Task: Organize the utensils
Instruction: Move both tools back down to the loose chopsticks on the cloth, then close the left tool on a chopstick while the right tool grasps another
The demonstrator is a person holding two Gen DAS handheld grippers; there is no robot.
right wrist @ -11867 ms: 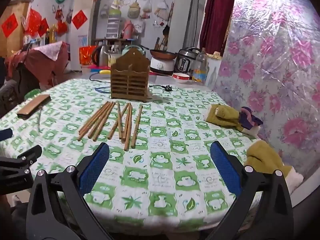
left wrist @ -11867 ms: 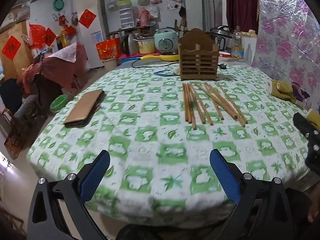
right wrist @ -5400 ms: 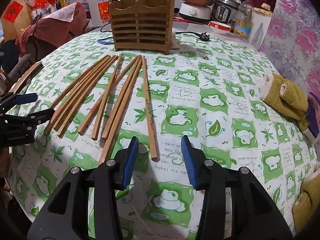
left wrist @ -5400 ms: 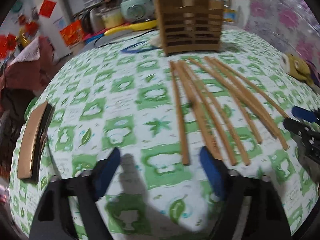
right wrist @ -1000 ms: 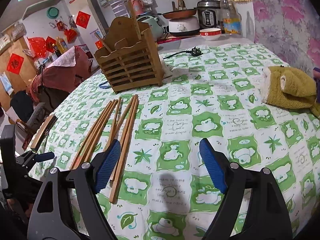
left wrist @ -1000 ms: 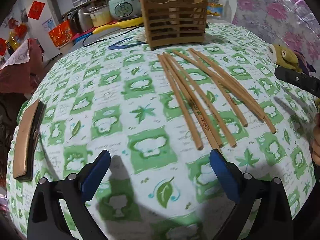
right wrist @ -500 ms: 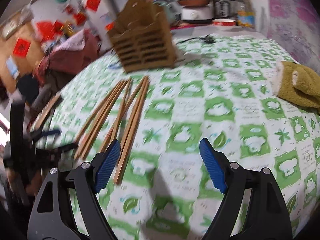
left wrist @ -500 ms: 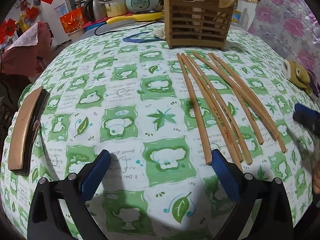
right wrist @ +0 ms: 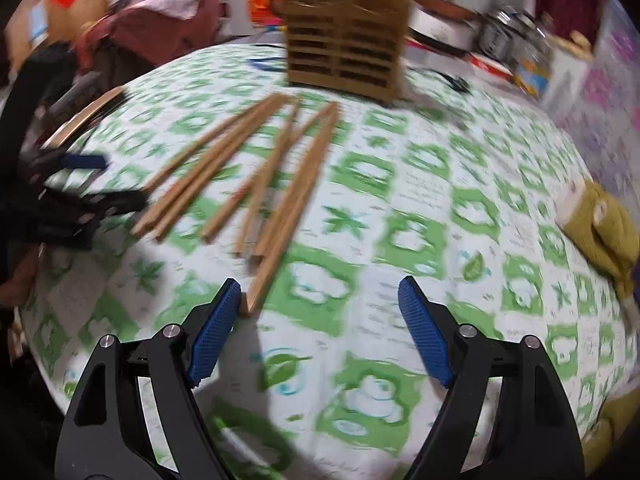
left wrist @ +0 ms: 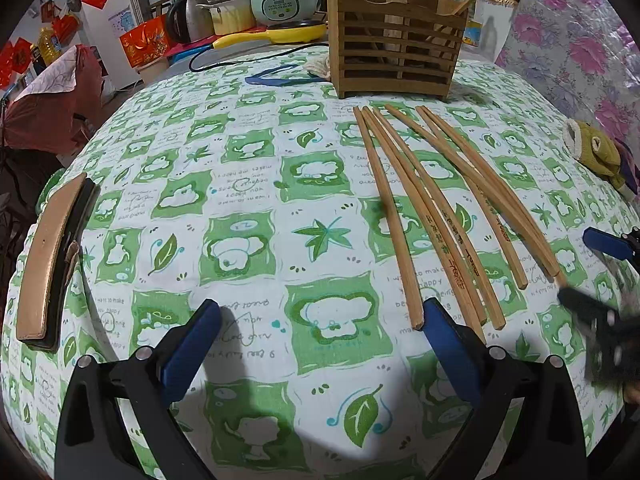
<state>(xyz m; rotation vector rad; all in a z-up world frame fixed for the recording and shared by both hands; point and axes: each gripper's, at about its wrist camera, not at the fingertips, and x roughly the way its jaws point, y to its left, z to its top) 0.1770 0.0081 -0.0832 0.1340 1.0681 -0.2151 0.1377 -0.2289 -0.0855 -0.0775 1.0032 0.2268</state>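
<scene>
Counting six chopsticks left on the table, two in the holder; our left gripper and right gripper gape wide, empty.

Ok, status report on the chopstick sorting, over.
Both grippers open, empty: left gripper, right gripper. Six chopsticks loose on the tablecloth; at least one in the wooden holder. Nothing blocking.

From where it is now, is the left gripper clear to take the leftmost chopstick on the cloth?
Probably yes. The left gripper is open, and the leftmost chopstick ends just inside its right jaw with bare tablecloth around it. The neighbouring chopsticks lie close, so it may catch one too.
</scene>
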